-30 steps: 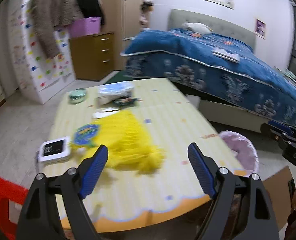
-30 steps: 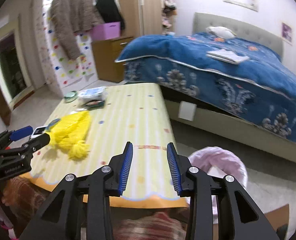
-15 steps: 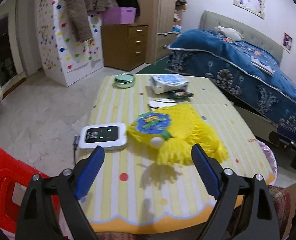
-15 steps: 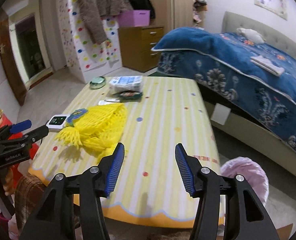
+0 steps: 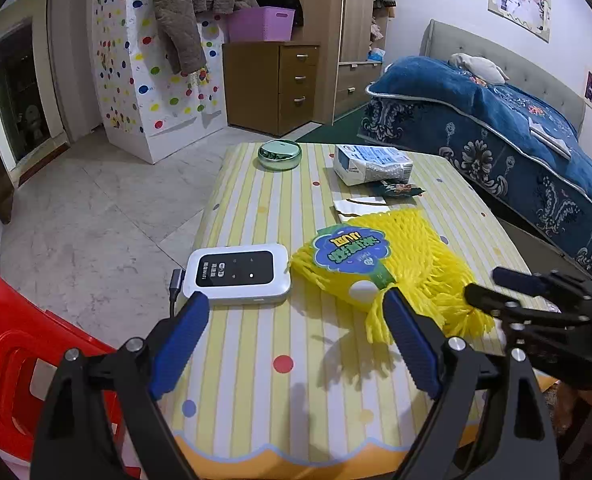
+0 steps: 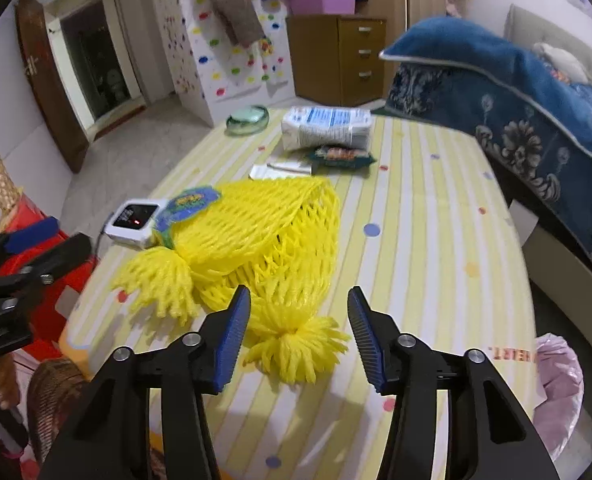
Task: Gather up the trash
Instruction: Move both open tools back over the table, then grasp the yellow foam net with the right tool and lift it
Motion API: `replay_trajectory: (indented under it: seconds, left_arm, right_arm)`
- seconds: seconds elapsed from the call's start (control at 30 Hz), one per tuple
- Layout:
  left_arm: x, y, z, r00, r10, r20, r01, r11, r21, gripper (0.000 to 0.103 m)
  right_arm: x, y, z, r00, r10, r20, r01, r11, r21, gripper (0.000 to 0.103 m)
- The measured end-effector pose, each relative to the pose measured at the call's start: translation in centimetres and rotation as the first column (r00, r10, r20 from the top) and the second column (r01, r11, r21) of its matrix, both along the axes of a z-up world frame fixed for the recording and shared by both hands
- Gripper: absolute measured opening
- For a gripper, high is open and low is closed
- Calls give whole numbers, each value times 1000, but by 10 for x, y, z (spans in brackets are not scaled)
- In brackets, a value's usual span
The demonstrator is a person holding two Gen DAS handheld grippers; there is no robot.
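A yellow mesh net bag [image 6: 264, 236] with a blue-green label [image 5: 352, 248] lies on the yellow striped table [image 5: 288, 392]. My right gripper [image 6: 298, 320] is open, its jaws on either side of the bag's near tassel [image 6: 296, 346], just above the table. My left gripper [image 5: 292, 328] is open and empty over the table's near edge, short of the bag [image 5: 408, 264]. A dark snack wrapper [image 6: 342, 156] and a white paper scrap [image 6: 282, 168] lie farther back. A pink-lined trash bin [image 6: 558, 384] stands on the floor at the right.
A white wifi device [image 5: 238, 274] with a cable lies left of the bag. A tissue pack [image 5: 370, 162] and a green round tin [image 5: 279, 154] sit at the far end. A red plastic chair [image 5: 12, 356] stands at the left, a blue bed [image 5: 496, 128] at the right.
Both grippers have come in toward the table and swung left. My right gripper has opened wider and now straddles the net bag's tassel. The left gripper stays open.
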State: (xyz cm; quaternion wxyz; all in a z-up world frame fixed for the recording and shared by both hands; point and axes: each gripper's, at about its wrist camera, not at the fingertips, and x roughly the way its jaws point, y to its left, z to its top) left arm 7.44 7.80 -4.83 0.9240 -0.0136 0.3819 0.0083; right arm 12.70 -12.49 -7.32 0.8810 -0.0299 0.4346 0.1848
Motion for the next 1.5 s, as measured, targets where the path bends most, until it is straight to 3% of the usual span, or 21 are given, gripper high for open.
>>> replay_trajectory:
  seconds: [0.03, 0.07, 0.13, 0.37, 0.53, 0.63, 0.73, 0.8, 1.07, 1.23, 1.3, 1.5]
  left_arm:
    - [0, -1, 0, 1000, 0, -2, 0, 1000, 0, 86]
    - [0, -1, -1, 1000, -2, -3, 2, 1000, -1, 86]
    - [0, -3, -1, 1000, -6, -6, 6, 1000, 0, 86]
    - [-4, -13, 2, 1000, -31, -5, 31, 1000, 4, 86]
    - [-7, -24, 2, 998, -56, -5, 56, 998, 10, 86]
    - [-7, -31, 1, 998, -68, -9, 68, 998, 11, 86]
    - [-8, -37, 0, 997, -75, -12, 75, 997, 17, 86]
    - [-8, -38, 0, 997, -75, -13, 75, 997, 20, 86]
    - [-7, -40, 0, 997, -72, -15, 72, 997, 17, 86]
    - [-5, -37, -2, 998, -67, -20, 67, 998, 16, 86]
    - [-4, -35, -3, 998, -64, -24, 65, 998, 13, 86]
    - [0, -38, -9, 996, -80, -30, 80, 997, 17, 86]
  right_arm:
    - [2, 1, -3, 1000, -2, -12, 2, 1000, -2, 38]
    - [3, 1, -5, 1000, -4, -21, 4, 1000, -2, 26]
    - [-1, -3, -2, 1000, -8, -13, 8, 1000, -8, 17]
    - [-22, -44, 20, 999, -46, 28, 47, 999, -17, 14]
    - [-34, -91, 21, 993, -114, 26, 116, 990, -76, 15]
    - [-37, -109, 16, 987, -160, 17, 161, 983, -93, 19]
    - [-41, -114, 17, 985, -172, 25, 173, 981, -88, 30]
    - [-44, -114, 21, 983, -177, 44, 180, 980, -88, 47]
    - [-41, -89, 43, 980, -166, 112, 171, 985, -38, 55]
    - [-15, -61, 29, 983, -161, 92, 166, 985, -52, 74]
    - [-4, -63, 20, 975, -205, 88, 212, 974, -81, 75]
    - [14, -106, -4, 942, -336, -11, 336, 941, -25, 75]
